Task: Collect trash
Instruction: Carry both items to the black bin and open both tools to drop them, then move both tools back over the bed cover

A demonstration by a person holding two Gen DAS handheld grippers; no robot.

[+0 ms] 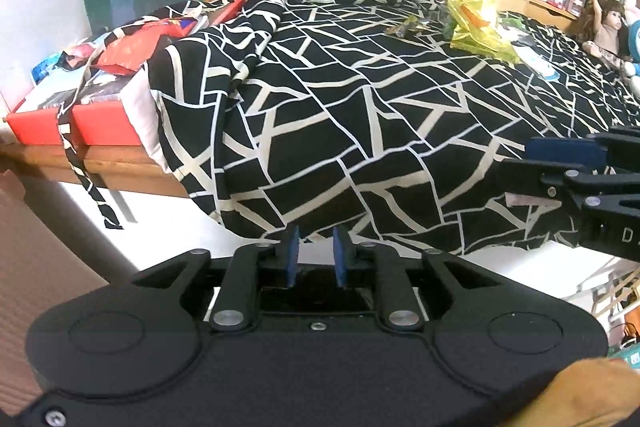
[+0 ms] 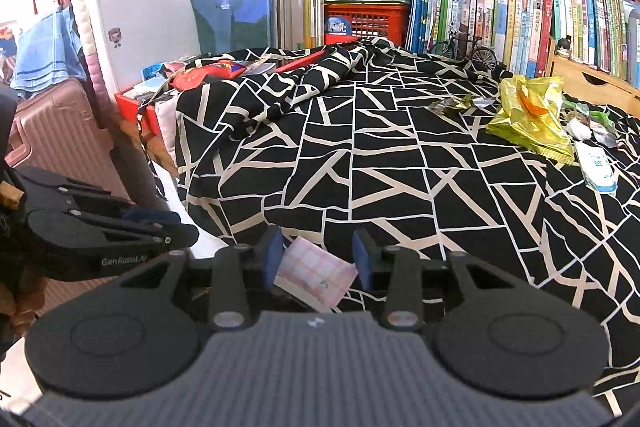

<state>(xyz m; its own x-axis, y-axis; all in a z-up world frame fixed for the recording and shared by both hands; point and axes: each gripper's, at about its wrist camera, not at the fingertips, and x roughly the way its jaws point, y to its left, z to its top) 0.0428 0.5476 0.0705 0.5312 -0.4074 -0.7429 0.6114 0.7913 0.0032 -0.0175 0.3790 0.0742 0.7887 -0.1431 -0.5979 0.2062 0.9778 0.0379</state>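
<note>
Across the table (image 2: 400,187), a black cloth with white lines (image 1: 360,107) is lying draped and hanging over the near edge; on its far right side a crumpled yellow wrapper (image 2: 528,123) is resting, with a small foil scrap (image 2: 452,104) just to its left and a white and blue packet (image 2: 598,165) lying beside it on the right; a red wrapper (image 2: 200,73) is sitting at the far left corner, near a red box (image 1: 96,127) that is sticking out from under the cloth.

Near the table's front edge, the right hand-held gripper (image 2: 316,259) is holding a pink checked piece of paper (image 2: 316,277) between its blue pads (image 2: 275,257); the paper is lying tilted, touching the left pad, and its right corner is reaching close to the other pad, though whether that pad is pressing on it I cannot tell; the jaws are standing partly open around it.

The left hand-held gripper (image 1: 316,255) is hovering low in front of the hanging cloth, its jaws standing only slightly apart with nothing between them; it is showing at the left edge of the right wrist view (image 2: 168,223).

Books (image 2: 520,15) are standing in rows behind the table; a pink suitcase (image 2: 60,131) is standing at the far left.
</note>
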